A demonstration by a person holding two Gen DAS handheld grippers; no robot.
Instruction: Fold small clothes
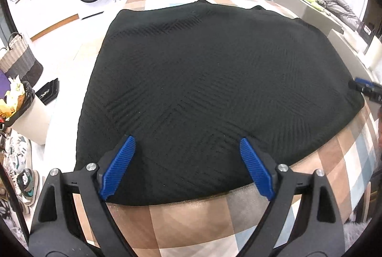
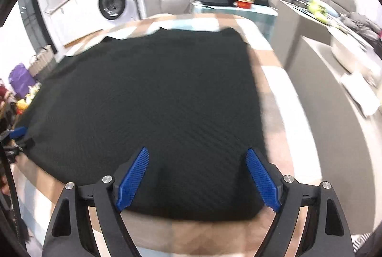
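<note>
A black ribbed knit garment (image 1: 214, 90) lies flat across the checked tabletop (image 1: 191, 221), filling mid-frame. Left tool (image 1: 187, 144) and right tool (image 2: 198, 156), jaws apart, hover over its near hem. First fold appears pending; next, each tool must pinch that hem.

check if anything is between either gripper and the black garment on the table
Nothing visible is. The black garment lies flat on the checked tablecloth, with nothing lying on it. The left gripper and right gripper both sit open over its near edge, with only fabric showing between their blue fingers.
</note>
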